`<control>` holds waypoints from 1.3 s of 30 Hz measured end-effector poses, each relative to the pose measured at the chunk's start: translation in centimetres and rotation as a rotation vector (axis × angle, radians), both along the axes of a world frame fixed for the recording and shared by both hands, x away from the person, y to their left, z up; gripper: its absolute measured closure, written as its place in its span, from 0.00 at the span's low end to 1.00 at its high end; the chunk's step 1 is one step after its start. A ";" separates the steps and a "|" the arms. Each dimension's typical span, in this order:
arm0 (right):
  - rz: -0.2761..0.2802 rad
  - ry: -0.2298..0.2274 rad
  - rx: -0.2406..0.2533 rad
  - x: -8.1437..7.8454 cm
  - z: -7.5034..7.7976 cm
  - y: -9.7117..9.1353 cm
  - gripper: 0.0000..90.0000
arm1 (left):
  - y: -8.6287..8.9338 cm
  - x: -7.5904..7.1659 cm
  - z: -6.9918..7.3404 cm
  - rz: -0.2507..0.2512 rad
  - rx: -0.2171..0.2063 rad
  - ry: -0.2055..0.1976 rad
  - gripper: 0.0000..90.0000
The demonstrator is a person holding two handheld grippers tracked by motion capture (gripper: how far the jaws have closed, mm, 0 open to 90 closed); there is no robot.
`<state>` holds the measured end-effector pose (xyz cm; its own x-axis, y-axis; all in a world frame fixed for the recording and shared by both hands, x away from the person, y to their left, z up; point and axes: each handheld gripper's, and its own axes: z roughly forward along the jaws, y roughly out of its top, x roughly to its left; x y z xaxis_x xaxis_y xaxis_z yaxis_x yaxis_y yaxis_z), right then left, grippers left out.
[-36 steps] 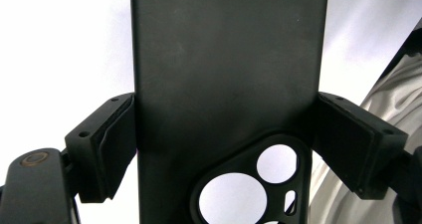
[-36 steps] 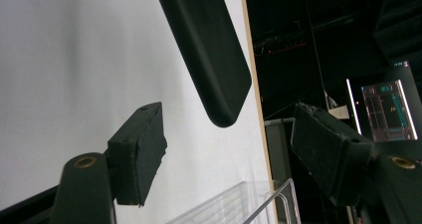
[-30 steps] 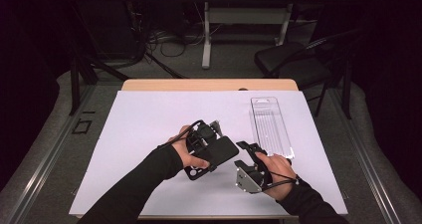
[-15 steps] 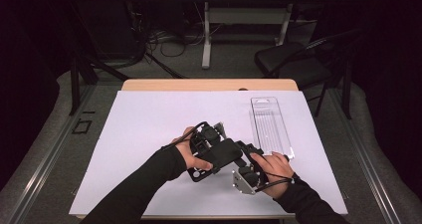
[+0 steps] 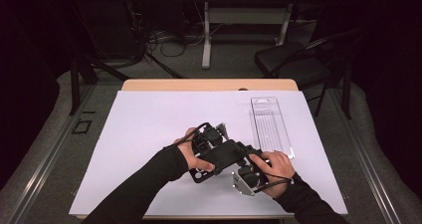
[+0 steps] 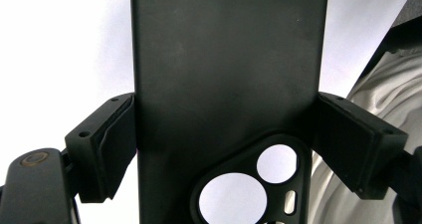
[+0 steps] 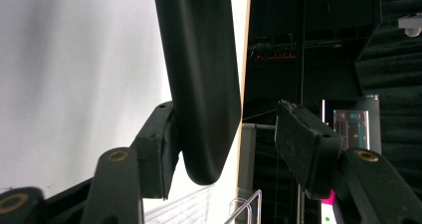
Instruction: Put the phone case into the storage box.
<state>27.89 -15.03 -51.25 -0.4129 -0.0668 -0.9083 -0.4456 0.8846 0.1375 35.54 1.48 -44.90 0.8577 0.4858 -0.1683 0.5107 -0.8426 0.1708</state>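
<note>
Left claw (image 6: 224, 149) pinches the black phone case (image 6: 229, 74) across its width, above the white tabletop (image 5: 149, 119). Right claw (image 7: 224, 144) has just been closing around the case's end, one pad touching, the other apart, near the clear tray (image 5: 268, 124).
</note>
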 end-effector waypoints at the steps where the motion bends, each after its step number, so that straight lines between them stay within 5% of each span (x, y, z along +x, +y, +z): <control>1: 0.002 0.005 0.000 0.0 0.0 0.0 0.51 | 0.0 0.0 0.0 0.000 0.002 0.001 0.17; 39: 0.025 -0.102 -0.089 -0.3 -1.6 0.4 0.72 | -1.0 -0.5 0.1 -0.029 -0.005 0.007 0.17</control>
<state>27.55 -14.62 -52.82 -0.3159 -0.1583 -0.9355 -0.4758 0.8795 0.0119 35.07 0.52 -44.83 0.8704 0.4596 -0.1766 0.4870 -0.8564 0.1714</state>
